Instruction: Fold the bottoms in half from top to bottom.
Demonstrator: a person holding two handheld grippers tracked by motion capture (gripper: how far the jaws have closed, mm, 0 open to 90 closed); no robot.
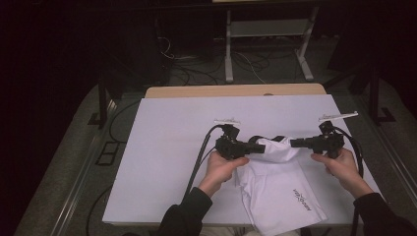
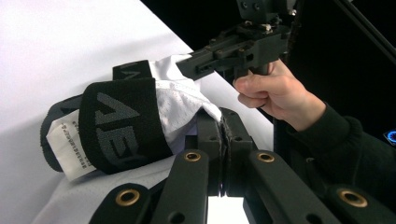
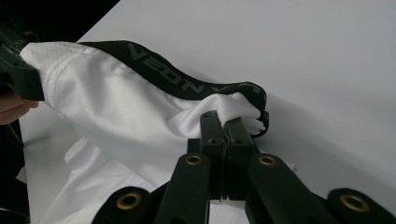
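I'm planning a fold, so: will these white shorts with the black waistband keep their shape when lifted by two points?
Probably not. The white shorts sag and crease between the left tool and right tool, so they look floppy. The thin mesh suggests they are light. The black waistband curls over itself, so it may twist when raised.

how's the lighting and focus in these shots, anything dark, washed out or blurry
High view: the white table cover is evenly lit, the room around it nearly black, and the print on the white shorts is too small to read. Left gripper view: the upper left of the cover is washed out, the left tongs up close look soft. Right gripper view: even light, a soft shadow beside the black waistband, the near right tongs slightly blurred.
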